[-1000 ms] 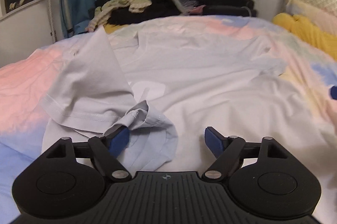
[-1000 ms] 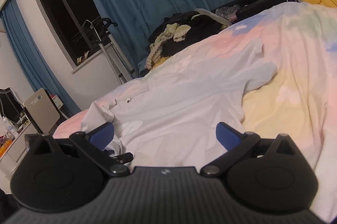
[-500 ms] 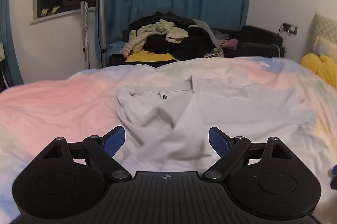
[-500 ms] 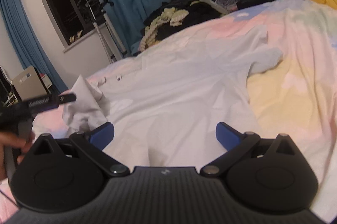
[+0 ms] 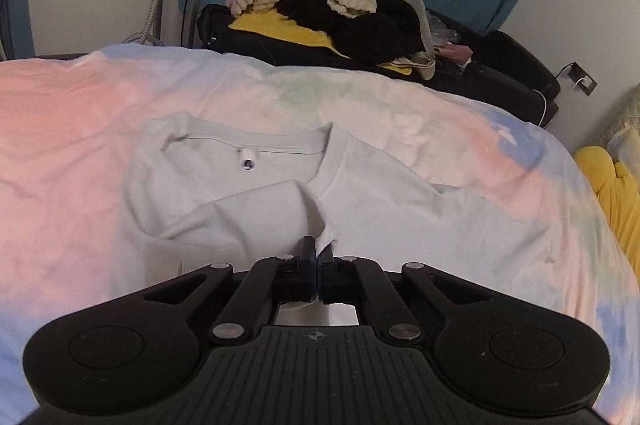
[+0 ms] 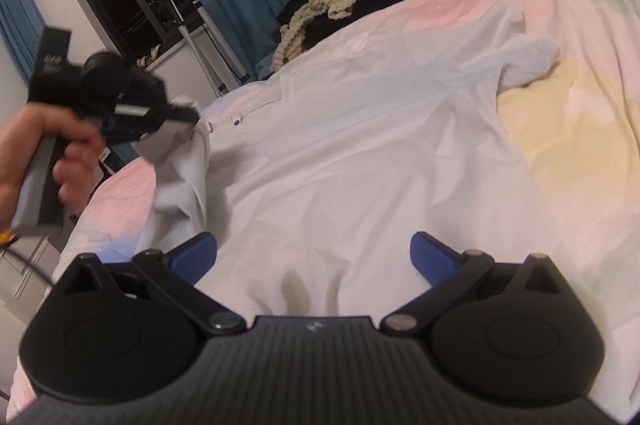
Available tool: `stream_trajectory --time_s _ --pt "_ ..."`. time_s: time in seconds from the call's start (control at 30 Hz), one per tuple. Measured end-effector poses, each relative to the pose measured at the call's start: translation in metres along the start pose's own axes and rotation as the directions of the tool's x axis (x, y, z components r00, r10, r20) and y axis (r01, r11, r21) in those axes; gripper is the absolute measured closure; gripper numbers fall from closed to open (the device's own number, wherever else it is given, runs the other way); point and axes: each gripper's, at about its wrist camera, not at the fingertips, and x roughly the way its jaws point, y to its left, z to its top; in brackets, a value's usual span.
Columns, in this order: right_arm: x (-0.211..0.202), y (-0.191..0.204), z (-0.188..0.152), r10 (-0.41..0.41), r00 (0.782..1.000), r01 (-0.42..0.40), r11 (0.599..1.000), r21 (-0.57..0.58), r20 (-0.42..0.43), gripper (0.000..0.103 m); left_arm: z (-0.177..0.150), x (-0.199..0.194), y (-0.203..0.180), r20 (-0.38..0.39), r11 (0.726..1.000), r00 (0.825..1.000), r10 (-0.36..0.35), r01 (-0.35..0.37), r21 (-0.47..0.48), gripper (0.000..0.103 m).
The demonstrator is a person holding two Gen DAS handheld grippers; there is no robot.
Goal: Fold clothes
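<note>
Lying spread on the pastel bedcover (image 5: 60,129): one pale grey t-shirt (image 5: 420,225), neckline toward the clothes pile (image 5: 328,13). Left gripper (image 5: 319,257): fingers pressed together on a pinch of the shirt's sleeve fabric, where half a second ago they stood wide apart and empty; in the right wrist view a hand (image 6: 36,153) lifts that sleeve off the bed. Right gripper (image 6: 314,255): blue pads wide apart as before, holding nothing, hovering over the shirt's lower body.

Pale grey T-shirt (image 5: 420,225) spread across bed, collar at far side. Its left sleeve is lifted and folded inward over chest; right sleeve (image 6: 528,59) lies crumpled, far right.
</note>
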Motion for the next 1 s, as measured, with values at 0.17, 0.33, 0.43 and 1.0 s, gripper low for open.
stream_trajectory --time_s 0.17,0.33,0.43,1.0 --pt "-0.002 0.001 0.003 -0.017 0.999 0.018 0.999 -0.034 0.032 0.0 -0.026 0.039 -0.016 -0.029 0.997 1.0 -0.006 0.008 0.071 0.084" --pt "-0.004 0.003 0.005 -0.033 0.997 0.037 0.997 -0.068 0.064 0.0 -0.051 -0.008 -0.01 0.023 0.987 0.998 -0.057 0.053 0.15 0.028" --pt "-0.005 0.004 0.007 -0.041 0.996 0.049 0.995 -0.088 0.084 0.0 -0.068 -0.063 0.005 0.034 0.982 0.998 -0.06 0.053 0.179 0.028" --pt "-0.048 0.011 0.002 -0.067 0.99 0.082 0.989 -0.121 0.125 0.0 -0.261 -0.214 0.125 -0.377 0.995 0.922 -0.091 0.103 0.013 0.034"
